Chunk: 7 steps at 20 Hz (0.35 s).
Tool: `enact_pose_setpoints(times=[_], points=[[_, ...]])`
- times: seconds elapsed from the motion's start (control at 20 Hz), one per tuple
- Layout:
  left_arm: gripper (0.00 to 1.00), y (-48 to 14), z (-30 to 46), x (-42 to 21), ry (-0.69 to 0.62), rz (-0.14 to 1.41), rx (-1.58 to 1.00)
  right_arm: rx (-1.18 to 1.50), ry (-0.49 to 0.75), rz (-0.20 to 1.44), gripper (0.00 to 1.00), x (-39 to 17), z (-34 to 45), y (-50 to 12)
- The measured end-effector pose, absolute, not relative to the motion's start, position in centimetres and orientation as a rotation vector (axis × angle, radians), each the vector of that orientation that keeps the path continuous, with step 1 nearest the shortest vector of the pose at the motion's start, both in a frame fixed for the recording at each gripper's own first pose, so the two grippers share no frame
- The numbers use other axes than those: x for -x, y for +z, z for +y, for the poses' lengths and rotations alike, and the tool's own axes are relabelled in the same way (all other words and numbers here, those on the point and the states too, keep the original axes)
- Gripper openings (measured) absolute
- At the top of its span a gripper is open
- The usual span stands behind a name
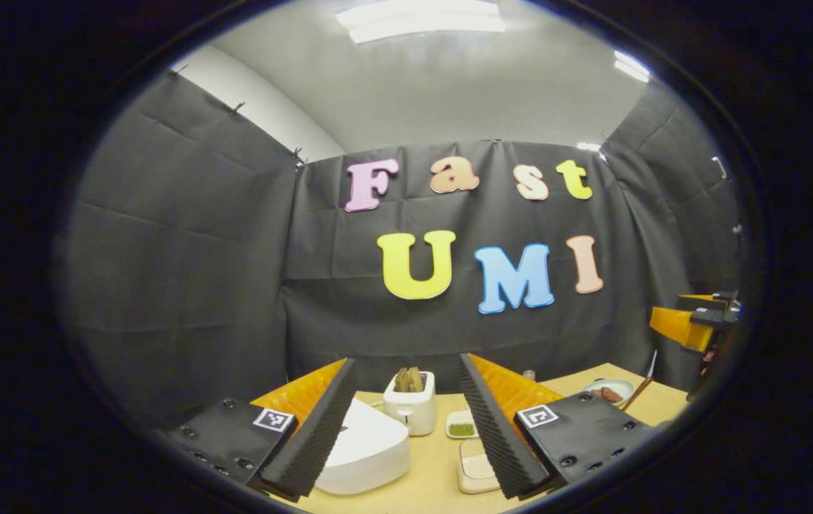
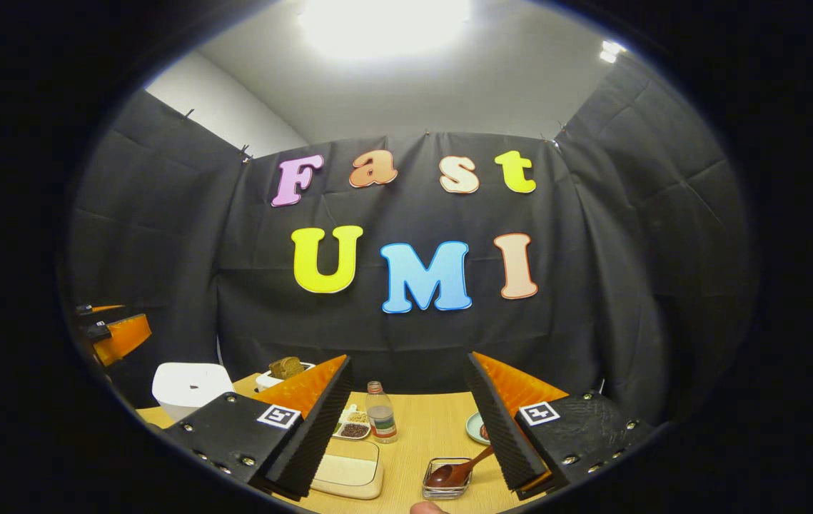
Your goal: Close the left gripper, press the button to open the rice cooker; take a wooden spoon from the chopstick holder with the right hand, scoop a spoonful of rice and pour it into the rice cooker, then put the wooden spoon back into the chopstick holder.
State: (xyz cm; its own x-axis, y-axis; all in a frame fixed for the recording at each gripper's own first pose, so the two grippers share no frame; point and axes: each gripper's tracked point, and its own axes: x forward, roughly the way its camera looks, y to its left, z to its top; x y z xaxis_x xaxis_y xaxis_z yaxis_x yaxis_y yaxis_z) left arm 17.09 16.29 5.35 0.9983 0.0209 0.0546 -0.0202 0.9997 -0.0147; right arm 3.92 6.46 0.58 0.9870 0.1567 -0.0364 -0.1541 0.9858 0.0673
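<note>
Right now the left hand-held gripper point(image 1: 406, 428) hovers with fingers spread apart, the white rice cooker point(image 1: 367, 450) lying just below and left between them; the right hand-held gripper point(image 2: 406, 428) gapes too.

both hand-held grippers point(image 1: 406, 428) point(image 2: 406, 428) wide apart

Black cloth walls point(image 1: 185, 235), white ceiling with bright lights point(image 1: 420, 18), wooden table point(image 2: 427, 428).

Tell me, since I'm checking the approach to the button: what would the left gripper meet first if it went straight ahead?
Probably the white toaster, centred between the open left gripper's fingers. The rice cooker sits lower and left of that line, though depth is uncertain.
</note>
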Motion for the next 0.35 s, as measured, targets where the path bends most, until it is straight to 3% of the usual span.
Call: enact_pose_setpoints(times=[0.35], points=[[0.98,5.6,16.6,-16.6,0.024,-0.065,0.015,-0.060,0.162,0.028,0.95,-3.7,6.8,1.7]])
